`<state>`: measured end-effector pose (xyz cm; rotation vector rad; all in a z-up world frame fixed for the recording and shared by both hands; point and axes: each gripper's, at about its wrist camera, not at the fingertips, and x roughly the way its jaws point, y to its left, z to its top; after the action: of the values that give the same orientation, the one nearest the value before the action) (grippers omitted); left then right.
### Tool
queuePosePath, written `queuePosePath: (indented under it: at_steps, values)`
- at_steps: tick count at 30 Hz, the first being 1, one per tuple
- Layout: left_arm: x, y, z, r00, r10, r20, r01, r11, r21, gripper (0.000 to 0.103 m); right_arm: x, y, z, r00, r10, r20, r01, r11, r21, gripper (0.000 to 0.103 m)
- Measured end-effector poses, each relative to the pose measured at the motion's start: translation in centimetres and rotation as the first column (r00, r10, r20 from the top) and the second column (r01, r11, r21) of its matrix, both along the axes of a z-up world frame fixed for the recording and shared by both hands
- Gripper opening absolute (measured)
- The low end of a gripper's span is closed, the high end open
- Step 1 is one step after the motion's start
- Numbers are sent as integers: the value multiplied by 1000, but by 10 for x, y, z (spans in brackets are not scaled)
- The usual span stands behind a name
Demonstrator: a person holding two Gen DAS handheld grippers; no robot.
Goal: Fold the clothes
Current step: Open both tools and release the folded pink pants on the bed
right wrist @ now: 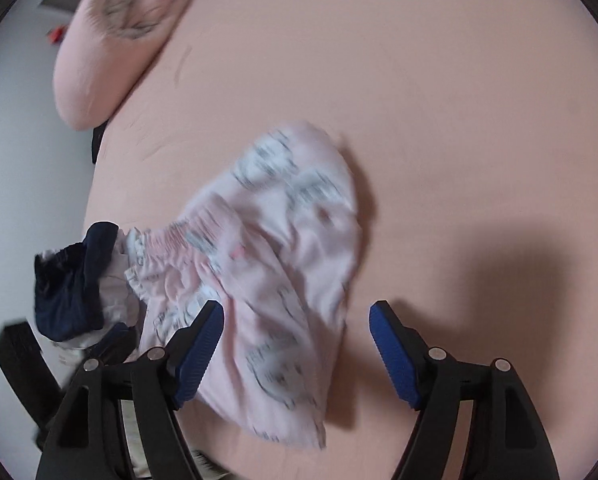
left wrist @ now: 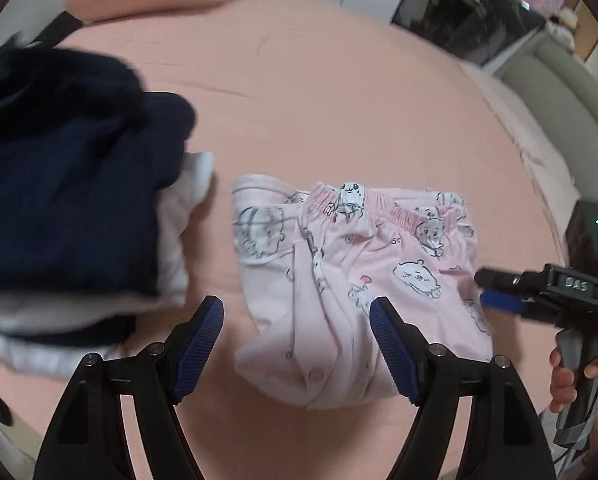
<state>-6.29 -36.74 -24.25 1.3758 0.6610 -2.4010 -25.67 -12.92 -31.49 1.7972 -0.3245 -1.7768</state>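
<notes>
Both grippers (left wrist: 297, 322) (right wrist: 297, 322) spread, empty, above folded pink pyjamas (left wrist: 351, 276); navy pile (left wrist: 71, 184) beside

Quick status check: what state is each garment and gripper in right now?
Pink cartoon-print pajama pants: folded, lying on the bed sheet, not held.
Navy and white clothes pile: stacked beside the pants.
Left gripper: open, nothing between the fingers.
Right gripper: open, holding nothing.
</notes>
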Motion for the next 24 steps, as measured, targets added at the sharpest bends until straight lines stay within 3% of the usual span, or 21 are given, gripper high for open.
queuePosePath:
  at_steps: [6, 10, 13, 19, 24]
  values:
    - [33, 16, -14, 999, 32, -36, -28, 993, 111, 75, 30, 2, -30, 995, 14, 95, -9, 998, -57, 76]
    - [48, 34, -19, 995, 65, -77, -55, 991, 123, 75, 43, 23, -33, 992, 8, 129, 9, 992, -125, 77]
    - [36, 34, -14, 989, 89, -117, -74, 989, 132, 75, 52, 43, -37, 983, -55, 176, 92, 973, -211, 78]
    - [39, 41, -32, 977, 147, -153, -109, 967, 232, 75, 58, 93, -48, 931, -196, 307, 301, 889, -346, 79]
    - [45, 40, -52, 969, 197, -149, -134, 927, 349, 75, 59, 92, -39, 949, -181, 256, 258, 915, -309, 79]
